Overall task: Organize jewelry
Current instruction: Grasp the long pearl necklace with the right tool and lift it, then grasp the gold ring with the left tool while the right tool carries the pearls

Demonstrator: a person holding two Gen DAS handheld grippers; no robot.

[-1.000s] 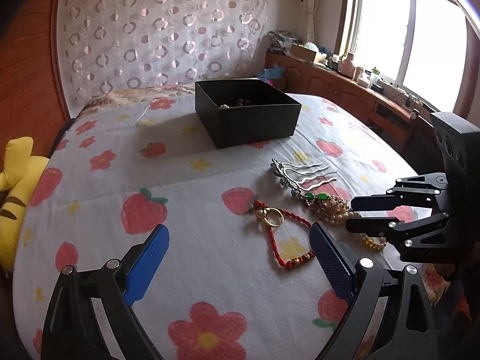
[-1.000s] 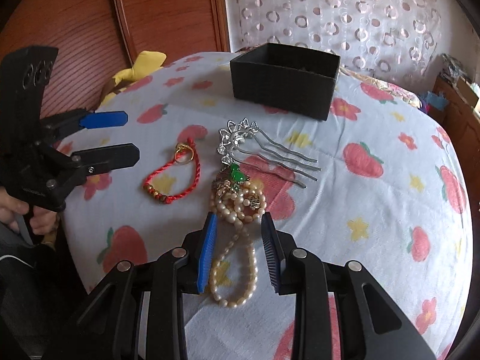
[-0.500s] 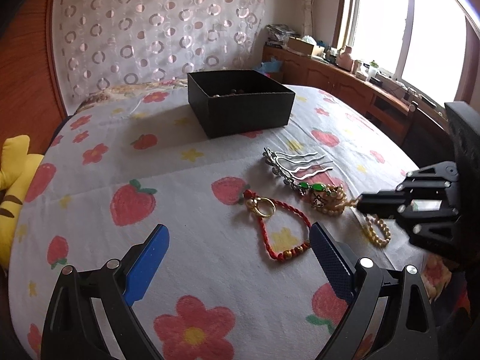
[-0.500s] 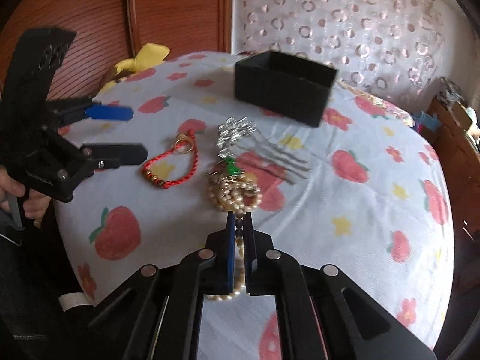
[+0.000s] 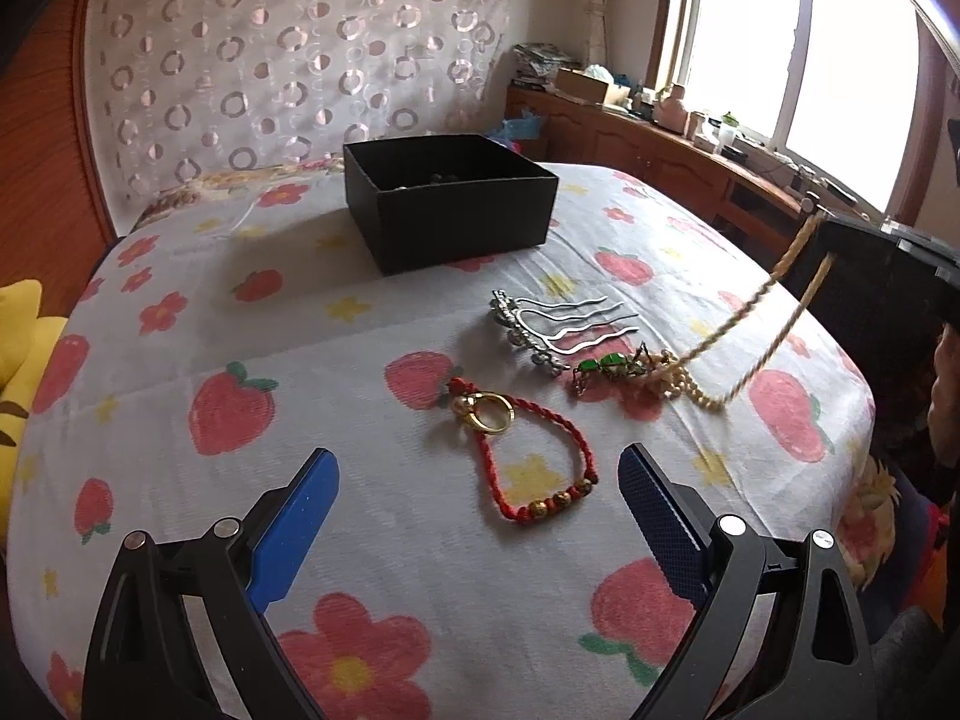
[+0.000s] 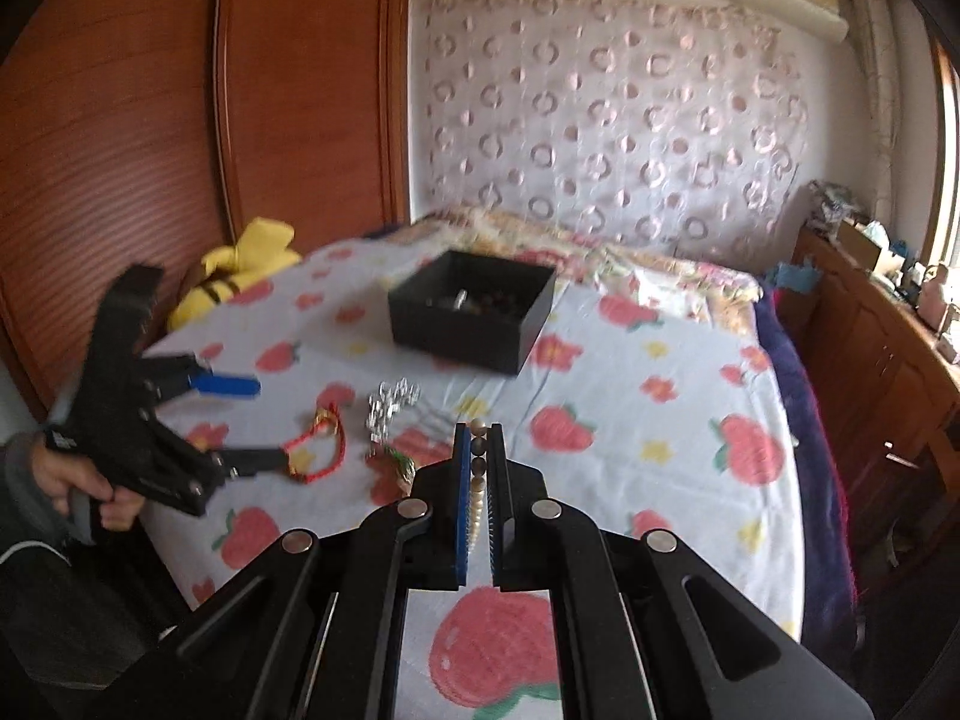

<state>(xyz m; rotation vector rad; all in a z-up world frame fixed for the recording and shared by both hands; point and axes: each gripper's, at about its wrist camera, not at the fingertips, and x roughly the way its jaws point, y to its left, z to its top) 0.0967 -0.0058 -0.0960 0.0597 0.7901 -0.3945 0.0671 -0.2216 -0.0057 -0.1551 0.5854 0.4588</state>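
1. Between the right gripper [image 6: 478, 450] fingers, a pearl necklace [image 5: 750, 324] is being pinched, fingers clenched on a short run of beads. In the left wrist view two strands are stretching taut from 3 o'clock down to a bunched end that is lying on the bed [image 5: 360, 360].
2. Handling, as a judgement: light, limp, slick round beads; likely to swing and to snag. Its low end is tangling against a green-stone pendant [image 5: 612, 367] and sitting just beside a silver hair comb [image 5: 558, 330].
3. Best hold looks like mid-strand, across the beads.
4. Left gripper [image 5: 478, 510] is hovering with fingers released, grasping nothing, over a red cord bracelet [image 5: 540, 468] with a gold ring [image 5: 489, 414].
5. Black box [image 5: 450, 204] is sitting at 12 o'clock, well apart, some pieces inside.
6. No readable writing or brand is showing.
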